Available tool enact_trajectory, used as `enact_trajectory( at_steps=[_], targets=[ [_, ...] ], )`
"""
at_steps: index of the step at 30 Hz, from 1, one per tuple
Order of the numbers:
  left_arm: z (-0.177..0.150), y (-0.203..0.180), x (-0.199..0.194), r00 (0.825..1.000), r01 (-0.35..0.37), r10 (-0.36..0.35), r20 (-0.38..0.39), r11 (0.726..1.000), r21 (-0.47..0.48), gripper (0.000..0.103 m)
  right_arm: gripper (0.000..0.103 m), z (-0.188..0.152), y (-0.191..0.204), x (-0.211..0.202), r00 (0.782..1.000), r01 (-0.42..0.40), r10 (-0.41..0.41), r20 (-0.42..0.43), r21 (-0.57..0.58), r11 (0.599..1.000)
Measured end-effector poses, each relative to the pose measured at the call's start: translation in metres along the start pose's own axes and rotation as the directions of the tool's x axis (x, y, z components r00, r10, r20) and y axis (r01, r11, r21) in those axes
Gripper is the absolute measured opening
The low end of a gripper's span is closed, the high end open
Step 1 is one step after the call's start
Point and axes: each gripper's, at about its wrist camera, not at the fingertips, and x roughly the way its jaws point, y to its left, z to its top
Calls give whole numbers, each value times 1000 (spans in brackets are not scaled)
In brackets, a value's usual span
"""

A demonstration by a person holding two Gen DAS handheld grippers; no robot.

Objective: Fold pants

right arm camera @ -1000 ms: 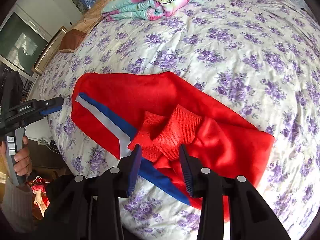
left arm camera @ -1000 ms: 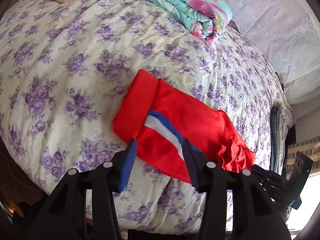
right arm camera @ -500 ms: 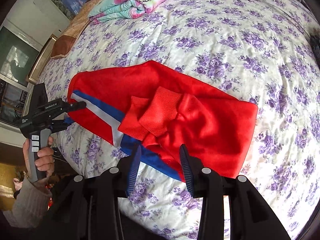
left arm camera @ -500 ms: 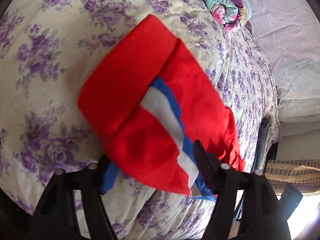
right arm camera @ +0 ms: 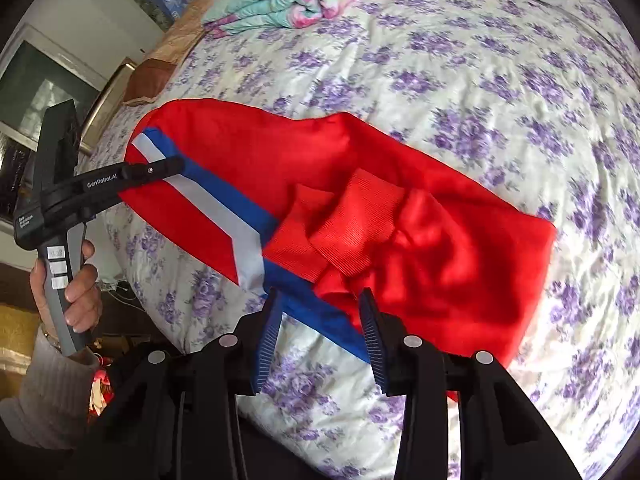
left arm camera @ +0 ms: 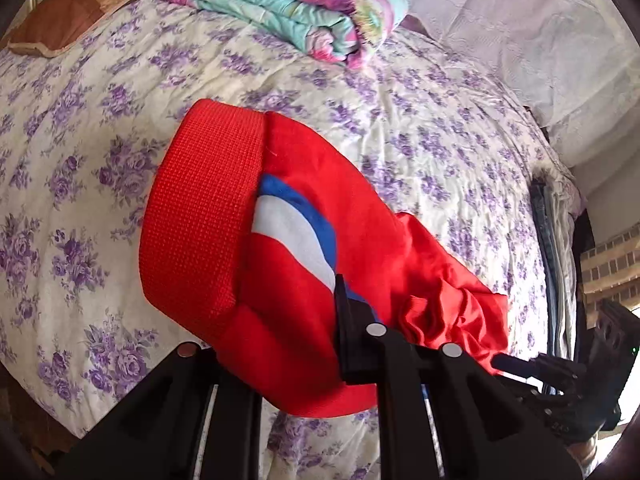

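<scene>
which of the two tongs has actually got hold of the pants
The left tongs, shut on the striped edge of the red pants; the right tongs hang open above the cloth.

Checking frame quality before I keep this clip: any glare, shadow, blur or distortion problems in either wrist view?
Left wrist view: strong fisheye bending of the bed, the red pants sharp, a blown-out patch at the lower right edge. Right wrist view: same curvature, hard sunlight with dark fold shadows on the pants, the right gripper in focus, room at left dimmer.
</scene>
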Motion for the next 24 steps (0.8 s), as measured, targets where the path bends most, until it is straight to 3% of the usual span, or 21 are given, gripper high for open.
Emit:
enact_trajectory(
  at_steps=[4, 7, 18, 21, 24],
  targets=[
    [4, -7, -8, 1000, 23, -23, 12, 1000, 12, 12, 40, 32, 20, 30, 997, -69, 71, 29, -62, 996],
    [6, -7, -6, 1000, 6, -6, 9, 1000, 20, 12, 14, 50, 30, 62, 997, -72, 71, -23, -77, 994],
    [0, -2, 14, 999, -18, 18, -30, 1000, 18, 12, 12, 61, 32, 133, 982, 13, -27, -186, -75, 997],
    [1, -11, 16, 998, -47, 49, -26, 998, 52, 12, 15, 63, 32, 120, 983, -12, 2, -182, -53, 999],
    [5, -19, 13, 999, -31, 33, -24, 997, 73, 12, 15, 64, 20, 76, 997, -7, 3, -82, -37, 999]
  ],
)
